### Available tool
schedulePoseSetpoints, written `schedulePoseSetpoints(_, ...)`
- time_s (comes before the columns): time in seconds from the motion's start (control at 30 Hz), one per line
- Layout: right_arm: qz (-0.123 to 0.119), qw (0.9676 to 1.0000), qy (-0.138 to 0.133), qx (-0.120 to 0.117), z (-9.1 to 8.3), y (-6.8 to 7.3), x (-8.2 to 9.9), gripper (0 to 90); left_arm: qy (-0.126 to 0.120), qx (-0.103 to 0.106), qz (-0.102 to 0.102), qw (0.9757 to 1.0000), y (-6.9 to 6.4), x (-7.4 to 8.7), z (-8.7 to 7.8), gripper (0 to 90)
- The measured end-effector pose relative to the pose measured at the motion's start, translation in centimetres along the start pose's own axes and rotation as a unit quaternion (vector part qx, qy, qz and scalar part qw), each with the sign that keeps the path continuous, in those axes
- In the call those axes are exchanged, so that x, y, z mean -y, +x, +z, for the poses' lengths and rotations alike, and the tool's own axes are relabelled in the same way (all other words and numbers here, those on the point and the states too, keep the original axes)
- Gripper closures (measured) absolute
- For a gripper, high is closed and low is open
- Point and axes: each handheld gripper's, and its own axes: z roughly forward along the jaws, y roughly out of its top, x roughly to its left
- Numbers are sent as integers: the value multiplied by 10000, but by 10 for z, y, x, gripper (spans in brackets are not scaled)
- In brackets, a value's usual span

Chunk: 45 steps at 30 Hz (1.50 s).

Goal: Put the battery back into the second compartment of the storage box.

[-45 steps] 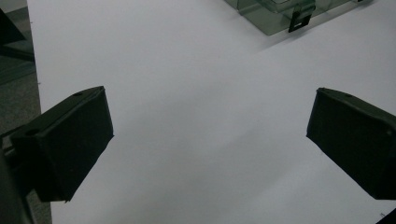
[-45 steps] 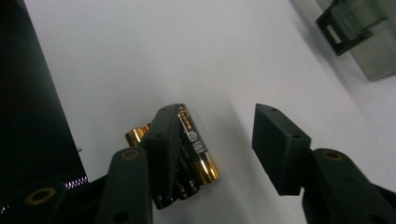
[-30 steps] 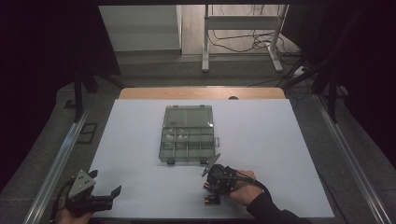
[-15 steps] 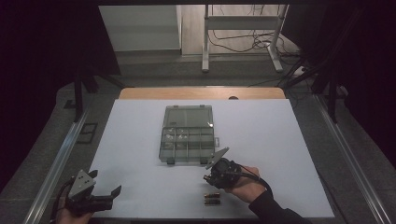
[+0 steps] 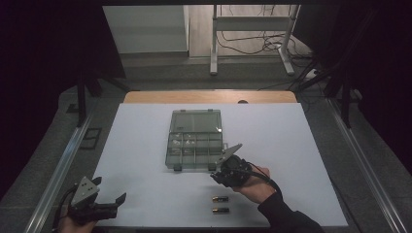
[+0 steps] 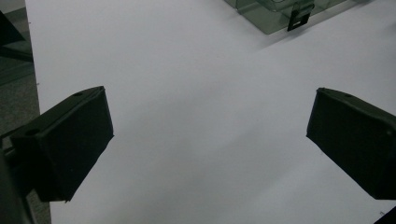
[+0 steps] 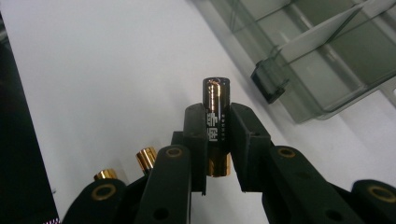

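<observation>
worktop (image 5: 301, 145): white sheet, carries everything
organizer box (image 5: 194, 141): clear, compartmented, lid open, mid-worktop
left gripper (image 5: 104, 206): jaws apart, nothing between them, near front-left corner
right gripper (image 5: 224, 167): clamped on a battery (image 7: 215, 126), just beside the box's front right corner
spare batteries (image 5: 220, 204): two, flat on the worktop near the front edge
step: carrying the battery to the box
next: line up over a compartment, lower, release

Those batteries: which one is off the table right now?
The battery clamped between the right gripper's jaws, black with a gold end, near the clear organizer box. The other two batteries lie side by side on the white table.
</observation>
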Motion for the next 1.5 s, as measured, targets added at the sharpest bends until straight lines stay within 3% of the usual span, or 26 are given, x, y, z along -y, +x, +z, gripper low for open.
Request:
schedulePoseSetpoints(0.6, 227, 9993, -288, 92, 1, -19, -23, 773, 4, 2, 3, 10000, 0, 0, 0, 7)
schedulePoseSetpoints(1.13, 480, 9974, -511, 173, 13, -40, -51, 773, 0, 17, -5, 10000, 0, 0, 0, 7)
schedulePoseSetpoints(1.5, 504, 9969, -562, 235, 23, -49, -72, 773, 8, 33, 3, 10000, 1, 0, 0, 7)
